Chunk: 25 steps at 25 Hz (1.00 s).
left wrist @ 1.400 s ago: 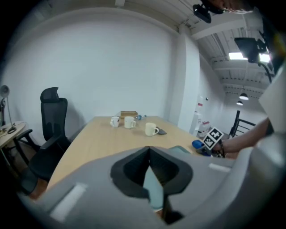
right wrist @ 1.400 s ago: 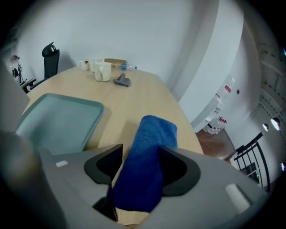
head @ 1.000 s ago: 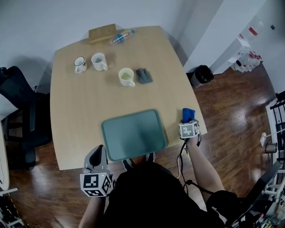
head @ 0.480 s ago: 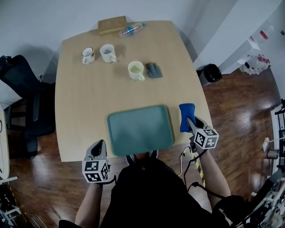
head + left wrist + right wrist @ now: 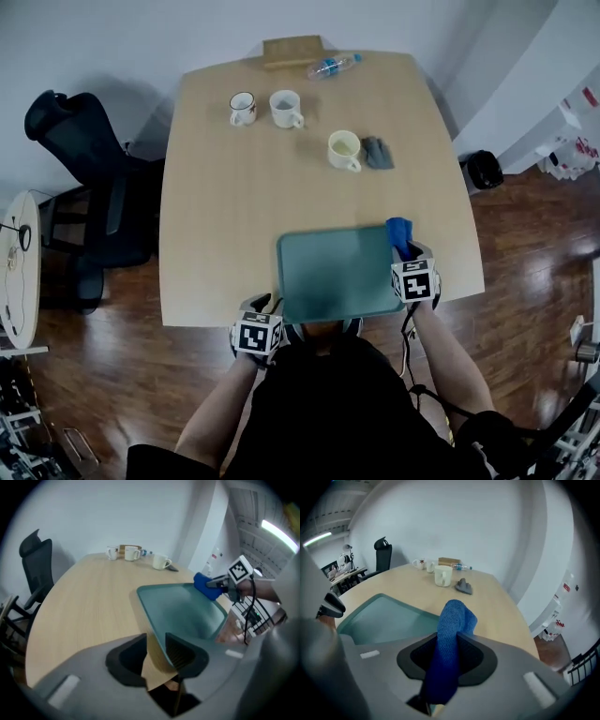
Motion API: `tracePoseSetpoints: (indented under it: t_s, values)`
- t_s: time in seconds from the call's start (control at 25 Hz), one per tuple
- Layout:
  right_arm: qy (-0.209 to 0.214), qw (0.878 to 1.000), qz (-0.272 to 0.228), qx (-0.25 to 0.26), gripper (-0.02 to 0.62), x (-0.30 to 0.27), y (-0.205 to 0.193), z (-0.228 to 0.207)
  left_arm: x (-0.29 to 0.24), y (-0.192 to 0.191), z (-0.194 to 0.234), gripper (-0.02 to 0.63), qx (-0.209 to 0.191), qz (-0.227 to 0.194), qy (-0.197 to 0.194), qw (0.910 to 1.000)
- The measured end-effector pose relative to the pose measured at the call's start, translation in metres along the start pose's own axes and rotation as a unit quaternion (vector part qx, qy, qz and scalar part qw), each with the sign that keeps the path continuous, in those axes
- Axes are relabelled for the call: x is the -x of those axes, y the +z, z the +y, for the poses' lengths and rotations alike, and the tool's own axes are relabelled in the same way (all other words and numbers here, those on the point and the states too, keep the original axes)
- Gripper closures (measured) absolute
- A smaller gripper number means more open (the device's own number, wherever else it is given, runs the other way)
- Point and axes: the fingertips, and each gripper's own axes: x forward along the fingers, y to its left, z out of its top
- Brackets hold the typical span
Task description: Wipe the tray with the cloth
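A teal tray [image 5: 333,272] lies at the wooden table's near edge. My right gripper [image 5: 403,249] hangs over the tray's right rim; its jaws have just been closing and now stand shut on a blue cloth [image 5: 398,230]. In the right gripper view the cloth [image 5: 454,620] stands up between the pads, with the tray [image 5: 379,618] to the left. My left gripper [image 5: 265,306] sits at the tray's near left corner. In the left gripper view its jaws [image 5: 157,651] are open and straddle the tray's rim [image 5: 154,620], with table wood showing beside the rim.
Three mugs [image 5: 243,107] [image 5: 284,108] [image 5: 344,150], a grey rag [image 5: 379,152], a plastic bottle [image 5: 333,67] and a wooden block [image 5: 292,50] sit on the far half of the table. A black office chair [image 5: 89,169] stands to the left, a black bin [image 5: 485,169] to the right.
The right gripper took the blue cloth off the table's right edge and carried it left to the tray's right rim. The left gripper came down to the tray's near left corner.
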Motion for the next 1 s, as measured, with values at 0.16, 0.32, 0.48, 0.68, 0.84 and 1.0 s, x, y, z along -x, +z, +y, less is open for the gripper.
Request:
tracePoseSetpoints:
  t_s: [0.16,0.32,0.48,0.68,0.84,1.0]
  values:
    - [0.020,1.000,0.020,-0.011,0.491,-0.018,0.010,0.053,-0.002,-0.016,-0.005,0.581,0.005,0.014,-0.053,0.9985]
    - [0.056,0.998,0.013,-0.002,0.489,-0.030,0.034,0.112,-0.005,-0.020,-0.009,0.603,0.010,0.019,-0.098,0.9950]
    - [0.134,0.991,0.000,0.002,0.489,-0.032,0.062,0.195,-0.005,-0.020,-0.009,0.602,0.038,0.013,-0.114,0.9927]
    - [0.259,0.966,0.005,0.013,0.489,-0.027,0.075,0.303,-0.004,-0.020,-0.007,0.601,0.061,0.020,-0.116,0.9912]
    - [0.282,0.960,0.007,0.004,0.489,-0.022,0.076,0.300,-0.003,-0.021,-0.006,0.595,0.088,0.011,-0.113,0.9897]
    - [0.233,0.972,0.008,-0.026,0.489,-0.016,0.062,0.223,-0.002,-0.018,-0.010,0.560,0.080,0.001,-0.105,0.9912]
